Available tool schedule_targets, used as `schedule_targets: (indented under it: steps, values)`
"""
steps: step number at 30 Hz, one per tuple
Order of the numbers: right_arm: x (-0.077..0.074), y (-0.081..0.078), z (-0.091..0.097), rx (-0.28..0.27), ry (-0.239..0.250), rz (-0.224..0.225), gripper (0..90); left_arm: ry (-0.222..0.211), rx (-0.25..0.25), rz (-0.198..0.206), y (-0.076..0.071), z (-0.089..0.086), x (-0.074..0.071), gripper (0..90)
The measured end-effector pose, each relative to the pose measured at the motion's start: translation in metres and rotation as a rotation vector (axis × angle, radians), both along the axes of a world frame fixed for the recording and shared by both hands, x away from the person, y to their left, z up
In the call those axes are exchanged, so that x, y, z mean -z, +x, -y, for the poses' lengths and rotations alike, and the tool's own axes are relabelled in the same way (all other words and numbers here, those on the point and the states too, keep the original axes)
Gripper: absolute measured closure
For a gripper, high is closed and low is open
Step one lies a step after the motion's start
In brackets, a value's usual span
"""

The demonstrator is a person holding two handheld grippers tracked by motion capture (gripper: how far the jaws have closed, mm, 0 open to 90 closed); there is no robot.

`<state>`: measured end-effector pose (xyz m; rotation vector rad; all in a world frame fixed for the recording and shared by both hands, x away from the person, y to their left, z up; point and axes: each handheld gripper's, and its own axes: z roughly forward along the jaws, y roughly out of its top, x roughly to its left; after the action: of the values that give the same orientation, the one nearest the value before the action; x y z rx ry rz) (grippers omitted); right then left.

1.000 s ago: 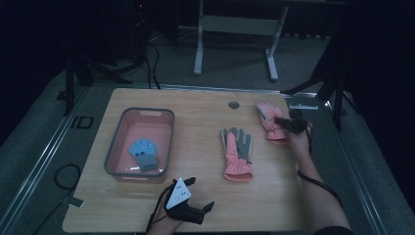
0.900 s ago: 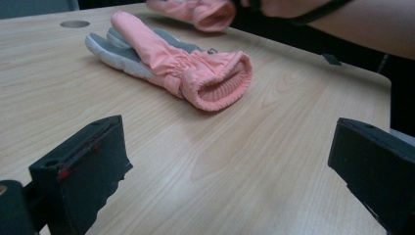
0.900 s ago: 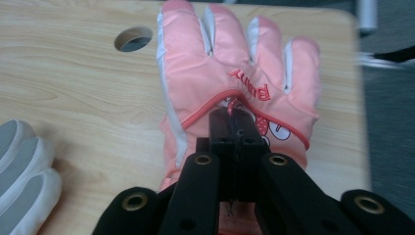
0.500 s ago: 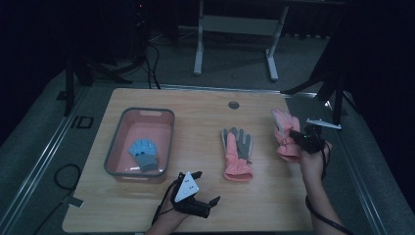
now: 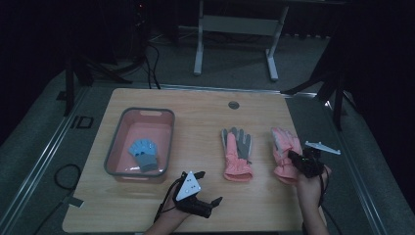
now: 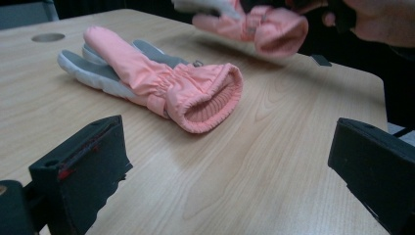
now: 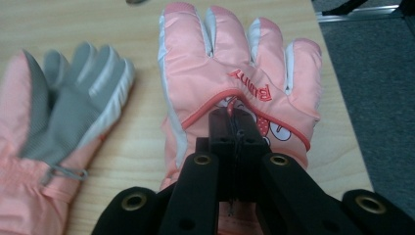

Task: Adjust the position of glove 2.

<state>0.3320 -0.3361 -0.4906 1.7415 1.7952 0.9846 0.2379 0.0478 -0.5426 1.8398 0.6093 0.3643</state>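
1. My right gripper [image 5: 299, 161] sits at the right of the high view, its fingers [image 7: 234, 128] pressed together on a pinch of fabric on the back of the pink padded glove with white finger seams and a red printed logo [image 7: 235, 63]. In the right gripper view that glove fills the upper middle, fingers pointing to the top of the frame.

2. In the left gripper view the same glove shows at the top right with its cuff end seemingly off the light wooden desk [image 5: 205, 117], so I judge the step in hand to be carrying it.

3. Its mate, the second pink glove lying grey palm up [image 5: 236, 152], rests flat just left of the carried one, in the middle of the high view, and the two are apart.

4. My left gripper [image 5: 203, 196] waits at the bottom centre of the high view, fingers wide apart with nothing between them, looking along the desk at the mate's open cuff.

5. A pink plastic bin with a grey rim [image 5: 116, 147] stands at centre left and already holds a small blue glove [image 5: 143, 152].

6. Next, as I judge it, I must keep the pinch firm and bring the glove leftward, over its mate, toward the bin; such a thin fold of fabric could slip.
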Motion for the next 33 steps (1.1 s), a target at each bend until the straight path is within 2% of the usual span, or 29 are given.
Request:
schedule_targets:
  steps: [5, 7, 8, 11, 13, 16, 19, 20, 22, 24, 26, 27, 29, 32, 33]
  values:
    - [0.010, 0.008, -0.008, -0.002, -0.008, -0.020, 88.2, -0.001, -0.010, 0.008, -0.002, 0.000, 0.001, 1.3]
    - [0.017, 0.016, -0.013, 0.003, -0.020, -0.022, 88.0, -0.001, -0.013, 0.008, -0.002, -0.001, 0.001, 1.3]
    - [0.022, 0.019, -0.016, 0.001, -0.024, -0.039, 87.8, 0.000, -0.015, 0.007, -0.002, -0.001, 0.001, 1.3]
    - [0.032, 0.022, -0.020, -0.005, -0.029, -0.047, 86.4, 0.003, -0.016, 0.000, -0.002, -0.002, 0.003, 1.3]
    - [0.034, 0.022, -0.019, -0.004, -0.023, -0.043, 84.9, 0.006, -0.015, 0.000, -0.003, -0.002, 0.004, 1.3]
    - [0.031, 0.021, -0.016, -0.028, -0.021, -0.038, 77.4, 0.014, -0.014, -0.003, -0.003, -0.001, 0.005, 1.3]
    - [0.023, 0.020, -0.010, -0.102, -0.031, -0.004, 66.9, 0.010, -0.009, -0.007, -0.003, -0.001, 0.006, 1.3]
    - [0.019, 0.019, -0.006, -0.146, -0.008, 0.016, 64.1, 0.010, -0.007, -0.006, -0.003, -0.001, 0.005, 1.3]
    - [0.012, 0.019, 0.002, -0.189, -0.041, 0.035, 61.5, 0.009, 0.000, -0.004, -0.004, -0.001, 0.005, 1.3]
    - [0.007, 0.019, 0.013, -0.244, -0.020, 0.067, 61.7, 0.010, 0.006, -0.004, -0.005, 0.000, 0.005, 1.3]
    - [0.004, 0.022, 0.022, -0.303, -0.024, 0.064, 61.4, 0.012, 0.012, -0.003, -0.005, 0.001, 0.005, 1.3]
    - [0.004, 0.023, 0.026, -0.318, -0.040, 0.078, 61.4, 0.016, 0.014, -0.001, -0.005, 0.001, 0.006, 1.3]
    - [0.007, 0.026, 0.032, -0.366, -0.051, 0.076, 60.4, 0.011, 0.020, -0.005, -0.005, 0.002, 0.006, 1.3]
    - [0.020, 0.032, 0.036, -0.406, -0.004, 0.053, 59.1, 0.009, 0.028, -0.006, -0.006, 0.003, 0.006, 1.3]
    - [0.025, 0.034, 0.035, -0.394, -0.023, 0.042, 58.0, 0.008, 0.029, -0.006, -0.006, 0.003, 0.006, 1.3]
